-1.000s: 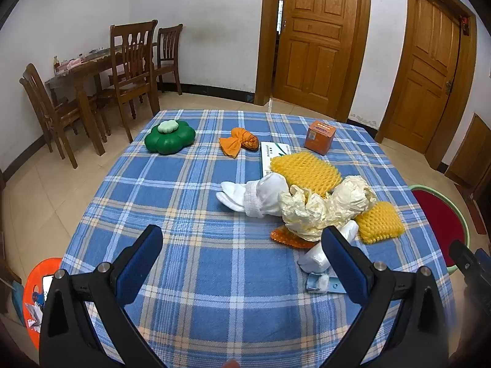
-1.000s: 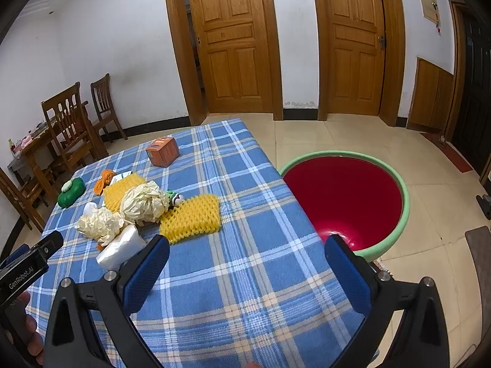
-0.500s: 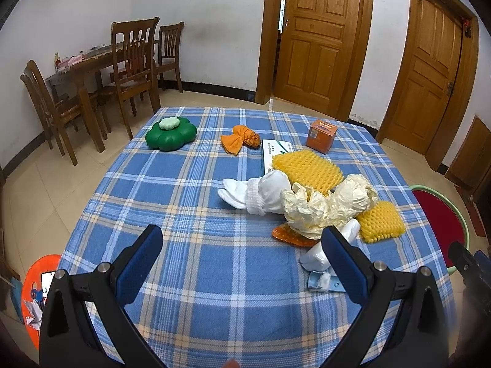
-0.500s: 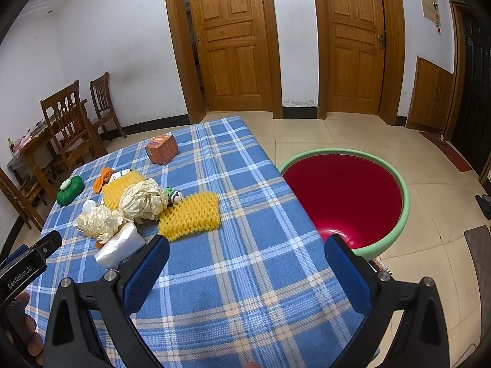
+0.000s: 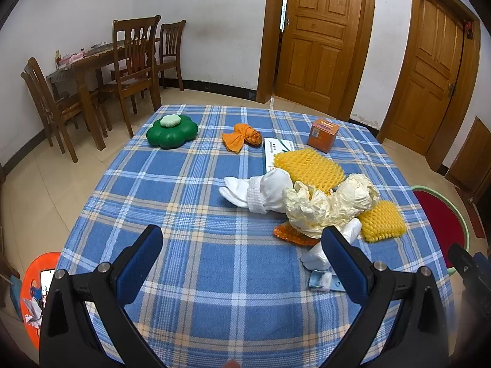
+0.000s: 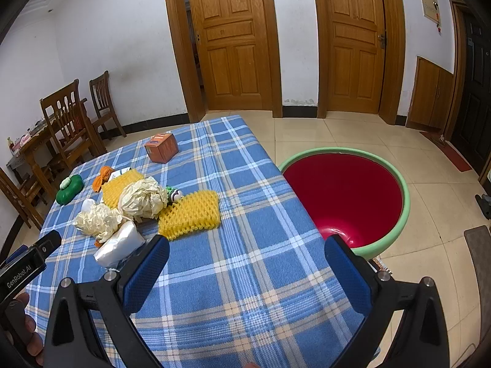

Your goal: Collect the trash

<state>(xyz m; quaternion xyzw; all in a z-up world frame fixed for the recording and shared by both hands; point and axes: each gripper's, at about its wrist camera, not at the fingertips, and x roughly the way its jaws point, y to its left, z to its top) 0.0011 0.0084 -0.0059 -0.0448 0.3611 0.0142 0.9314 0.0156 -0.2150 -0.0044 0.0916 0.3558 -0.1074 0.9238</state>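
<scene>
Tablecloth (image 5: 190,214) in blue plaid covers the table that carries all the trash. One red bin with a green rim (image 6: 406,196) stands on the floor just beside the table's right edge; the right wrist view shows its whole mouth, the left only a sliver. Two yellow foam nets lie in the pile: the larger foam net (image 5: 308,168) on a white flat packet (image 5: 276,148), the smaller foam net (image 6: 191,214) nearest the bin. Two cream paper wads (image 5: 331,205) sit between them, touching one white sock bundle (image 5: 260,191) and one white plastic wrap (image 6: 119,243). One green flower-shaped box (image 5: 172,132), one orange cloth knot (image 5: 242,138) and one orange carton (image 5: 322,135) sit farther back, apart. Only the left view shows a small blue-and-white scrap (image 5: 322,280) and an orange mesh piece (image 5: 288,234); only the right shows a small green-and-white object (image 6: 174,193). Left gripper (image 5: 242,257) and right gripper (image 6: 245,263) both hover above the cloth, jaws spread wide, holding nothing.
</scene>
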